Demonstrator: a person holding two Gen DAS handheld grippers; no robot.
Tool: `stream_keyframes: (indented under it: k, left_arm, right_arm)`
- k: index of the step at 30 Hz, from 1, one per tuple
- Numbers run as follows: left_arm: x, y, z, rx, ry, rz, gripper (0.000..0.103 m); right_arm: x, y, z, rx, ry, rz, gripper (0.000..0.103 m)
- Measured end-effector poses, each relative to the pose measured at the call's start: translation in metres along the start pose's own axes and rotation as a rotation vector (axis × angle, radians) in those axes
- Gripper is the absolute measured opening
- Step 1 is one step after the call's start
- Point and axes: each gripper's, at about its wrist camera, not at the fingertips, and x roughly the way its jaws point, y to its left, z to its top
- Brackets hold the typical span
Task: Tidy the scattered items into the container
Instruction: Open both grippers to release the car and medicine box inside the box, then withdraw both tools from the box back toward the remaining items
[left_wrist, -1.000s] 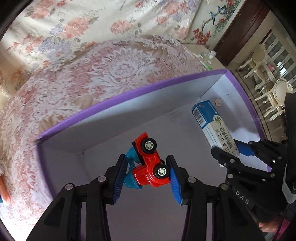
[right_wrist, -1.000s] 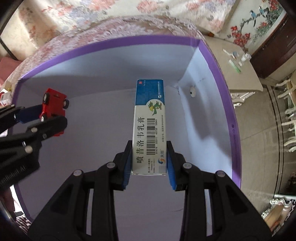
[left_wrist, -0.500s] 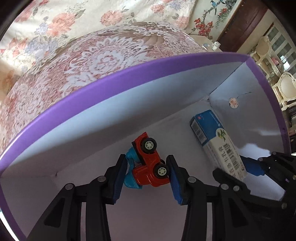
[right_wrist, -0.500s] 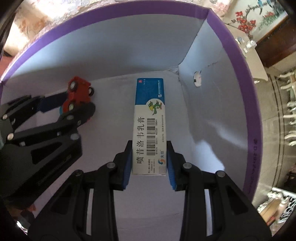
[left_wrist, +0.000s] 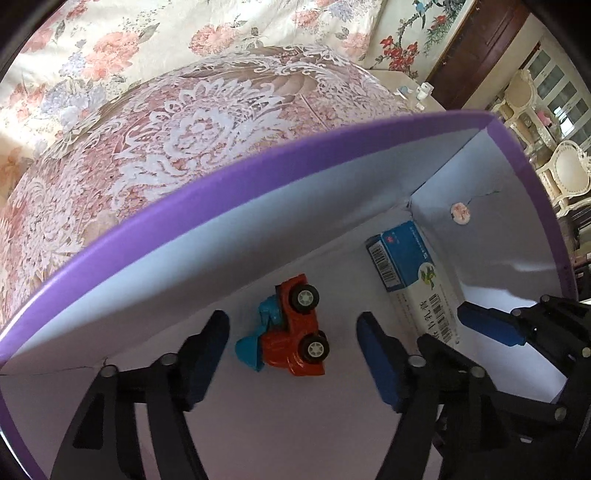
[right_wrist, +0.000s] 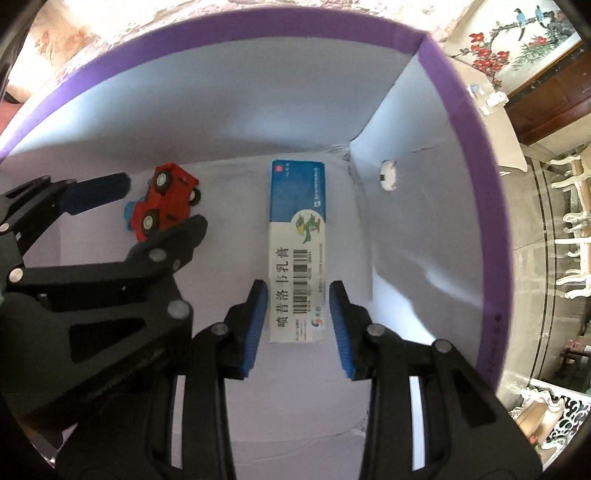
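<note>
A purple-rimmed container (left_wrist: 258, 177) with white inner walls fills both views. On its floor a red toy truck (left_wrist: 295, 332) with a teal scoop lies on its side. My left gripper (left_wrist: 291, 350) straddles it, its jaws opening, and the pads stand well off the truck. The truck (right_wrist: 166, 199) and the left gripper (right_wrist: 162, 206) also show in the right wrist view. A blue-and-white medicine carton (right_wrist: 297, 251) lies between the pads of my right gripper (right_wrist: 297, 291), whose jaws are opening, with a thin gap on each side. In the left wrist view the carton (left_wrist: 406, 266) lies near the corner.
The container rim (right_wrist: 221, 33) rises around both grippers. It rests on a pink lace tablecloth (left_wrist: 184, 129). A small round sticker (left_wrist: 460, 213) sits on the right inner wall. A side table with small bottles (left_wrist: 421, 88) and white chairs (left_wrist: 565, 173) stand beyond.
Both grippers sank into the container. The left jaws spread and let go of the truck, which now lies on the floor. The right pads eased off the carton.
</note>
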Motion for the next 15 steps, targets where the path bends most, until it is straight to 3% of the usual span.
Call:
stream_keyframes:
  k: [8, 15]
  left_arm:
    - [-0.03, 0.007, -0.011, -0.022, -0.033, -0.025, 0.079]
    - [-0.077, 0.015, -0.042, -0.044, -0.114, -0.041, 0.08]
  right_arm:
    - [-0.02, -0.004, -0.023, 0.04, -0.053, 0.019, 0.046]
    - [-0.048, 0.0, -0.057, 0.068, -0.109, 0.045, 0.048]
